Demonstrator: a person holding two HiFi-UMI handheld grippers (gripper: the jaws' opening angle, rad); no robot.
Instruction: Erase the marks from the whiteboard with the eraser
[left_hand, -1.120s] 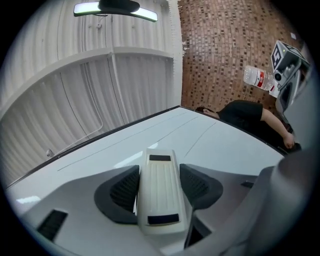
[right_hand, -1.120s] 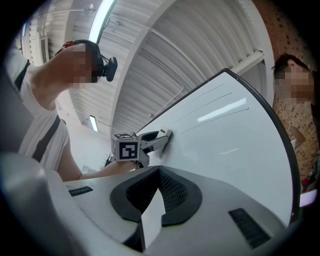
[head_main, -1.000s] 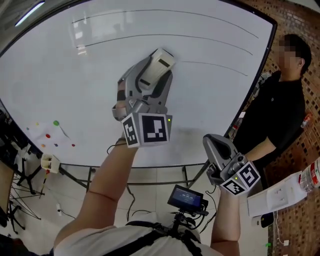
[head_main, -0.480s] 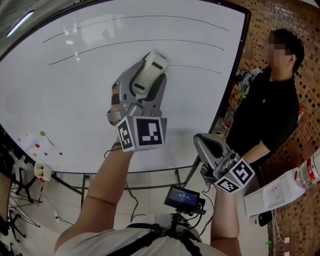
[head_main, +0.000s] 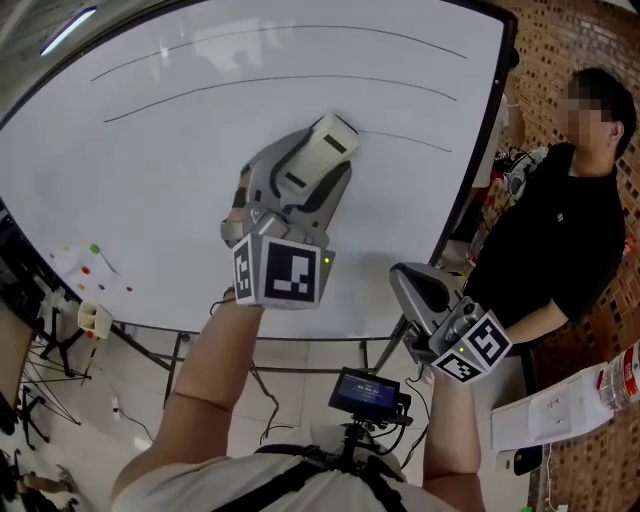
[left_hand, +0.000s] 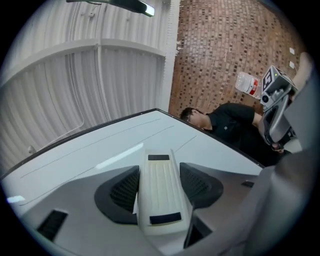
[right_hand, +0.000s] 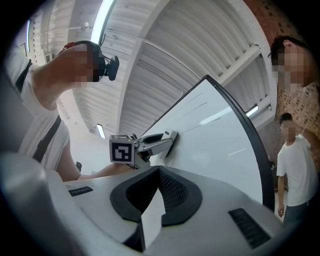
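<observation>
Brick-walled room; one whiteboard (head_main: 180, 200) bearing three black lines (head_main: 300, 80). One eraser (head_main: 325, 145) clamped in left gripper (head_main: 305, 170), tip at shortest line's left end. Right gripper (head_main: 420, 280) closed, empty, below board.

Three cameras on one whiteboard (head_main: 180, 170): one high, two riding low.
The head view looks steeply down over both forearms at the board. The left gripper view sits close behind its own jaws and faces along the board toward a brick wall (left_hand: 225, 50). The right gripper view, beyond the board's edge, tilts upward and catches the left gripper (right_hand: 162, 141).
</observation>
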